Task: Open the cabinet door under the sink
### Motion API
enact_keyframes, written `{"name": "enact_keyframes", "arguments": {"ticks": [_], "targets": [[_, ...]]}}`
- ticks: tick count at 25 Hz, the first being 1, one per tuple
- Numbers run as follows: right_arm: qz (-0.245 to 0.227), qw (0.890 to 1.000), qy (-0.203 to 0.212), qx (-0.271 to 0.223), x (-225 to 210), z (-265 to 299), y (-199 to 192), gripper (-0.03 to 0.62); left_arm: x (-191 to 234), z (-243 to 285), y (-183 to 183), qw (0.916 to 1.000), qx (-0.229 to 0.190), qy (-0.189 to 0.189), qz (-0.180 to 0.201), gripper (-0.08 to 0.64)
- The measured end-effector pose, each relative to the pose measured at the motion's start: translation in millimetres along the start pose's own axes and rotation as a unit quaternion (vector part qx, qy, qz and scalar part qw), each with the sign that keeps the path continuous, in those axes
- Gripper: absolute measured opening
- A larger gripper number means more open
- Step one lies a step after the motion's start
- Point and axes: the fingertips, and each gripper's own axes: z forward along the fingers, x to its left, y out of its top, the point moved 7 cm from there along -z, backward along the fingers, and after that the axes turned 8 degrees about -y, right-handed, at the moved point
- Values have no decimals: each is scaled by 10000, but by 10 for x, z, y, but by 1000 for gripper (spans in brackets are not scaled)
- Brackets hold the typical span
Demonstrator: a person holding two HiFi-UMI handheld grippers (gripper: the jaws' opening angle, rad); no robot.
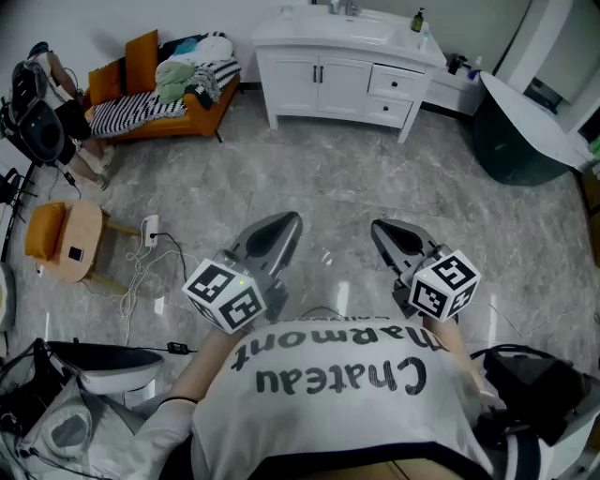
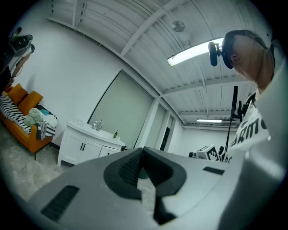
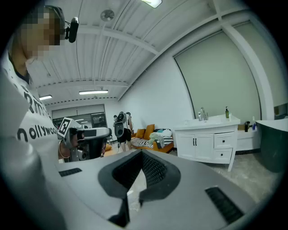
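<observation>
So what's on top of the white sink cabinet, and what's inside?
A faucet and a dark bottle stand on the sink cabinet. Its two doors are shut, so the inside is hidden.

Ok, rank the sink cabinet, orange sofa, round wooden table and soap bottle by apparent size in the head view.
1. Sink cabinet and orange sofa: too alike to separate.
2. Round wooden table, though it is nearer the camera.
3. Soap bottle, smallest.

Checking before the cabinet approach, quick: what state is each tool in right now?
Left tool: closed, empty.
Right tool: closed, empty.
</observation>
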Motion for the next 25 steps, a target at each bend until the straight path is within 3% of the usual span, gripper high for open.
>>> {"name": "enact_keyframes", "arguments": {"ticks": [8,16,25], "targets": [[12,10000,6,14,16,50,17,3,36,-8,10,10000,1,-70,48,9],[337,9983,-178,-433,-116,162,163,3,248,-126,118,9999,-76,94,98,9],[120,9990,-382,189,-332,294,5,3,625,-140,95,9965,-397,637,-377,9]]}}
